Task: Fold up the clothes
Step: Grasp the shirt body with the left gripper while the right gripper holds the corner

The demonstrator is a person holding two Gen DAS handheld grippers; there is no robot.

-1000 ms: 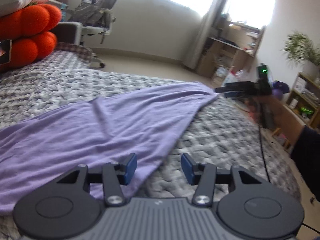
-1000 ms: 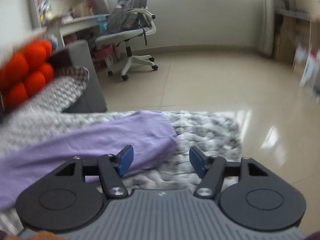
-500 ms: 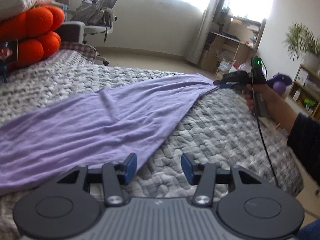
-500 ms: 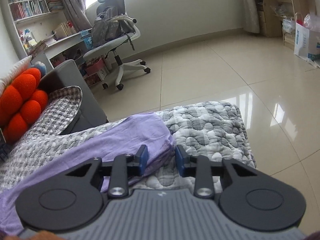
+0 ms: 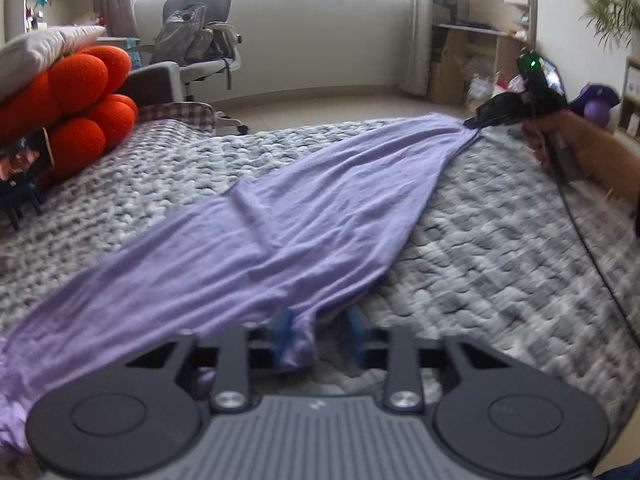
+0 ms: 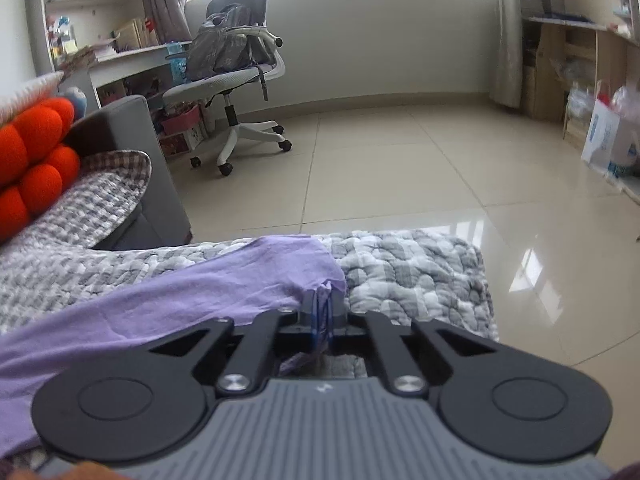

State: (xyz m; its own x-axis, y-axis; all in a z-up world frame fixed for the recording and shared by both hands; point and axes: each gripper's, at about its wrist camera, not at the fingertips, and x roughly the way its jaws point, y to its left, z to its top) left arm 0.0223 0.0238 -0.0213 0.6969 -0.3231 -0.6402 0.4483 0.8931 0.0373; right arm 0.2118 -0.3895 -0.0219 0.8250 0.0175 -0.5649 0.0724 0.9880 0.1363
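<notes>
A lilac garment (image 5: 280, 236) lies stretched across the grey quilted bed (image 5: 500, 240). My left gripper (image 5: 320, 340) is open, its blue pads either side of the garment's near corner, which lies between them. My right gripper (image 6: 322, 316) is shut on the garment's far corner (image 6: 320, 276) at the bed's end. It also shows in the left wrist view (image 5: 480, 120), pinching that corner and pulling the cloth taut.
Orange round cushions (image 5: 72, 108) and a white pillow (image 5: 44, 52) sit at the bed's left. An office chair (image 6: 236, 76) stands on the tiled floor (image 6: 400, 168) beyond the bed. Shelves (image 5: 476, 60) line the right wall.
My right gripper closed on the far corner of the garment. My left gripper moved forward so the near corner now lies between its pads, which stand closer together.
</notes>
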